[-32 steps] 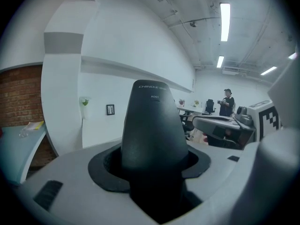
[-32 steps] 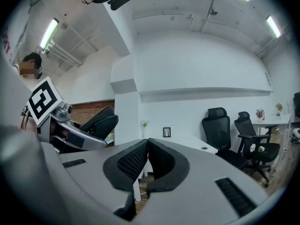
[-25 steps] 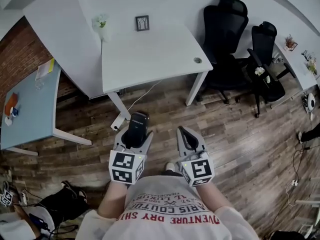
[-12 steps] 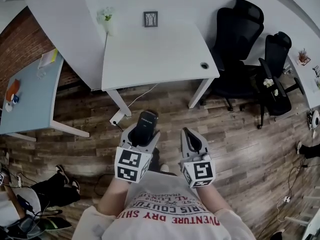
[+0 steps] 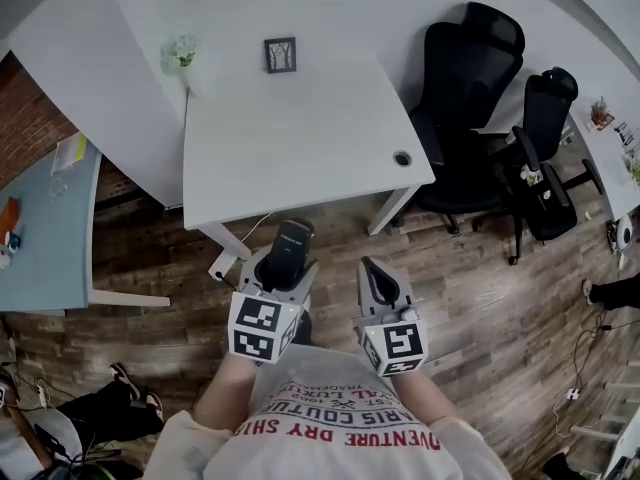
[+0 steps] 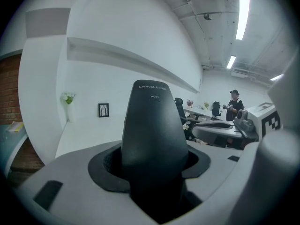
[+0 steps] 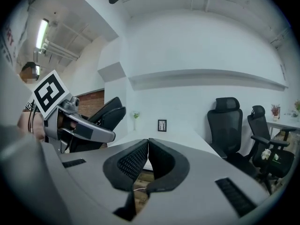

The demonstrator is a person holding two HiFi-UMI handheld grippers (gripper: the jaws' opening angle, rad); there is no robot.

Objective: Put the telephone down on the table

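Note:
A black telephone handset (image 5: pixel 283 251) (image 6: pixel 154 135) stands up between the jaws of my left gripper (image 5: pixel 279 265) (image 6: pixel 154 161), which is shut on it, over the wooden floor just short of the white table (image 5: pixel 300 138). In the left gripper view the handset fills the middle and hides the fingertips. My right gripper (image 5: pixel 371 273) (image 7: pixel 146 146) hangs beside it on the right, shut with its pads touching and nothing between them. The white table (image 7: pixel 176 136) lies straight ahead of both.
A small framed picture (image 5: pixel 281 54) and a vase of flowers (image 5: pixel 182 56) stand at the table's far edge, and a cable hole (image 5: pixel 402 157) is near its right corner. Black office chairs (image 5: pixel 470 88) stand to the right. A pale blue table (image 5: pixel 45 228) is on the left.
The white table has drawn nearer to both grippers as the person steps forward. The handset stays clamped in the left gripper, and the right gripper stays shut beside it.

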